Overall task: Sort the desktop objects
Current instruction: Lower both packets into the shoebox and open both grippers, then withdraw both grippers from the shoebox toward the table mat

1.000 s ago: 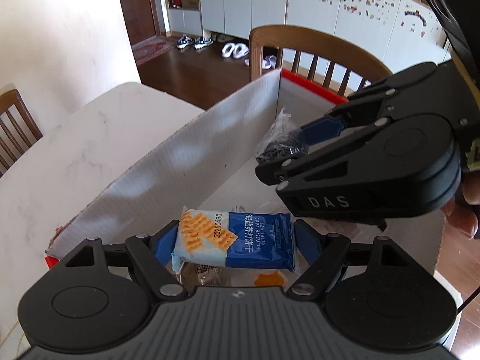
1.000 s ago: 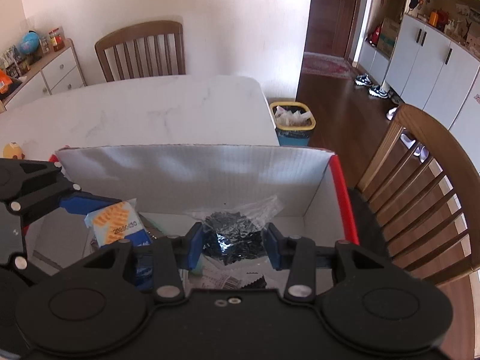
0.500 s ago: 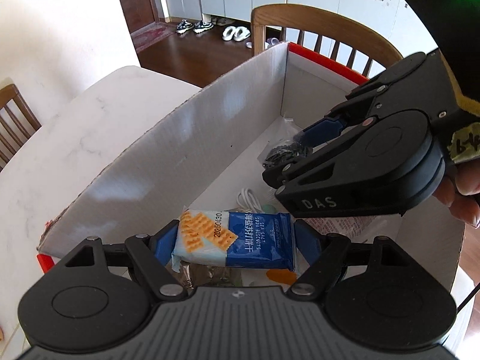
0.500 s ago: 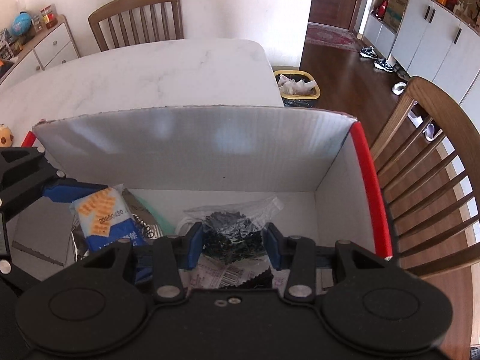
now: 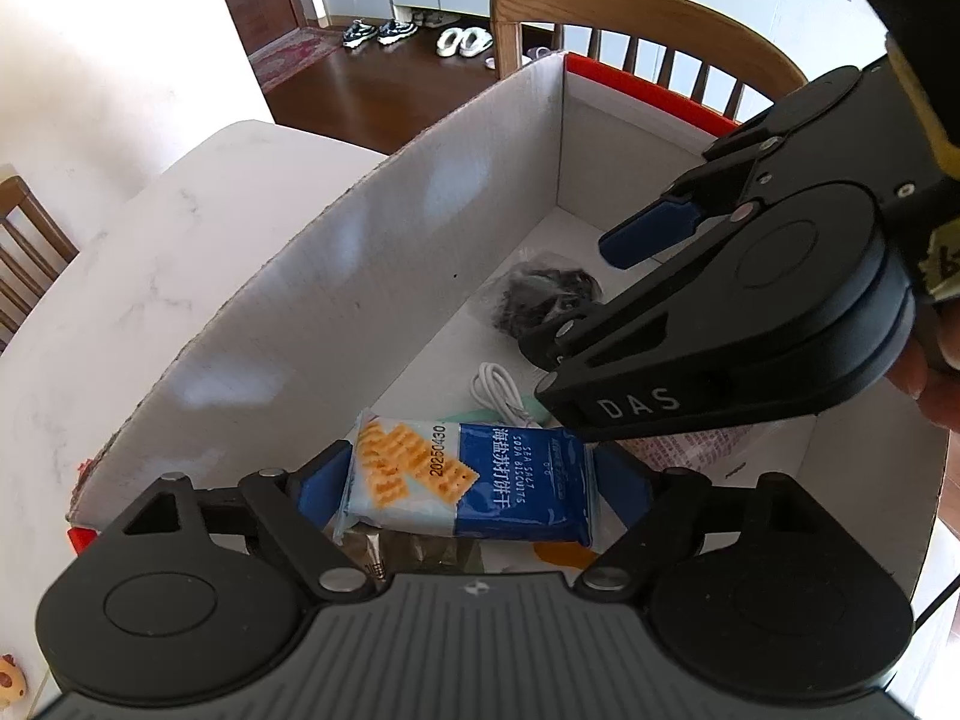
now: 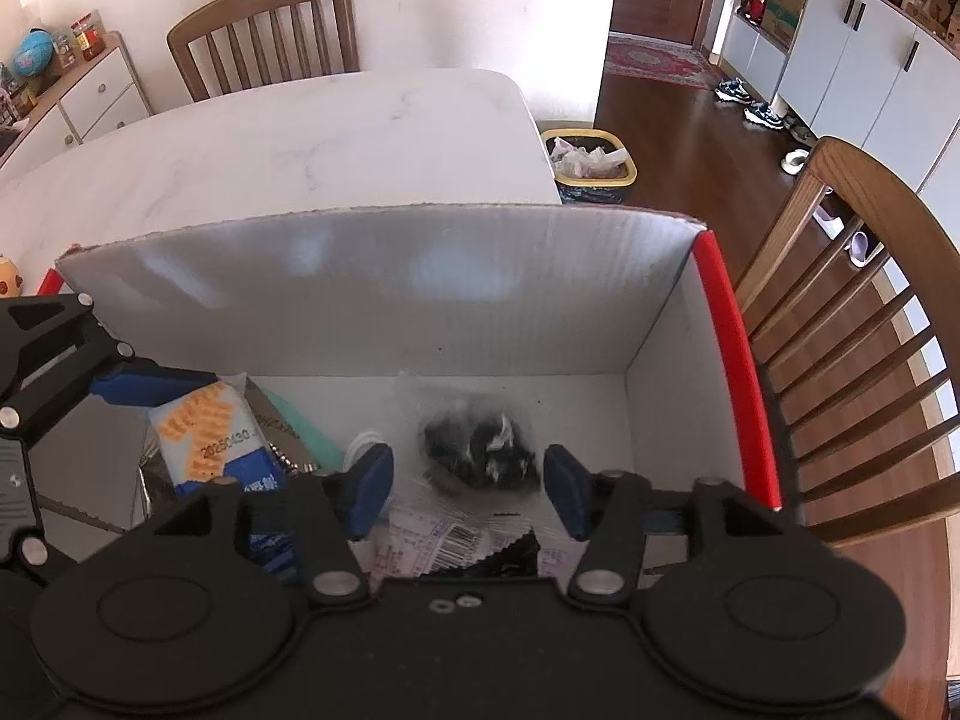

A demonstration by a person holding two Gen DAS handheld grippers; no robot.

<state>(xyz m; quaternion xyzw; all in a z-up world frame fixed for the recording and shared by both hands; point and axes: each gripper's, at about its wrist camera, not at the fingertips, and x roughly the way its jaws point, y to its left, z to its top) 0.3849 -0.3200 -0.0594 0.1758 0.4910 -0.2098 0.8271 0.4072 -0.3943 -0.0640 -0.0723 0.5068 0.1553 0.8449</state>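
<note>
My left gripper (image 5: pixel 471 489) is shut on a blue and white soda biscuit pack (image 5: pixel 474 483) and holds it over the near end of a white cardboard box (image 5: pixel 336 276) with a red rim. The pack also shows in the right wrist view (image 6: pixel 222 438). My right gripper (image 6: pixel 468 489) is open above the box floor. A clear bag of small black parts (image 6: pixel 480 450) lies loose on the box floor between and below its fingers; it also shows in the left wrist view (image 5: pixel 549 294).
In the box lie a white cable (image 5: pixel 498 390), printed papers (image 6: pixel 444 540) and foil wrappers. The box stands on a white marble table (image 6: pixel 288 144). A wooden chair (image 6: pixel 870 324) stands right of the box, another (image 6: pixel 270 30) beyond the table. A bin (image 6: pixel 591 165) is on the floor.
My right gripper has opened and let go of the bag of black parts, which now lies on the box floor. Both grippers have come lower into the box. The left still holds the biscuit pack.
</note>
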